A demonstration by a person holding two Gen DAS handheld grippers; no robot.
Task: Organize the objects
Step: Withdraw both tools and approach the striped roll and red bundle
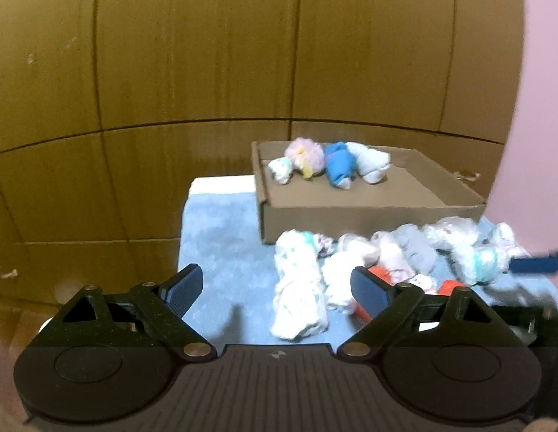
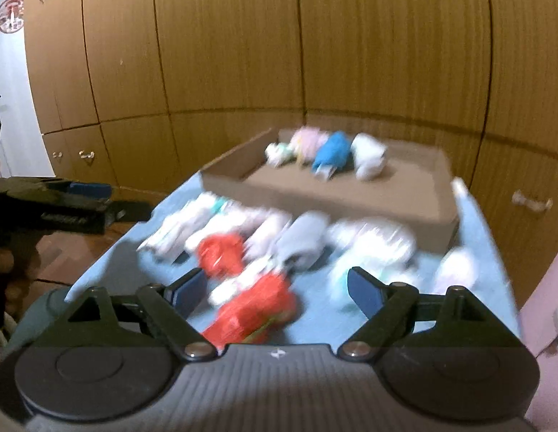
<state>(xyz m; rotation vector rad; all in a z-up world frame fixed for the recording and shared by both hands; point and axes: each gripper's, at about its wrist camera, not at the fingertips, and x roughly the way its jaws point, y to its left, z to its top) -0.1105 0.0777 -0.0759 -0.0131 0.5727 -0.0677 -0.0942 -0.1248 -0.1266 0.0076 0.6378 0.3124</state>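
A: Entry. Cardboard box (image 1: 369,212) taken as landmark. Four rolled sock bundles lay along its far wall: a whitish one, a pink one (image 1: 304,154), a blue one (image 1: 338,163) and a white one (image 1: 370,162). The loose pile of rolled socks (image 1: 387,255) lay on the blue cloth (image 1: 221,237) just in front of the box's near wall.

B: State of the tongs?

A: Left tongs (image 1: 277,288) stood wide, nothing between the pads, hovering on the near side of the pile, well short of the box. Right tongs (image 2: 275,289) also stood wide and empty; a red bundle (image 2: 253,309) lay below their gap, further from the box than the rest of the pile. The right view was smeared by motion, so contact with the red bundle could not be told.

B: Step in hand?

A: Judged: picking the next bundle for the box, most likely the red one with the right tongs.

B: How to do it well?

A: Lower with the gap centred across the roll's thick middle, so that the pads close on the whole roll and not a loose cuff. Close firmly; soft cloth compresses. Lift clear of the near wall, then set it beside the white bundle to continue the row. Keep the left tongs clear of that path.
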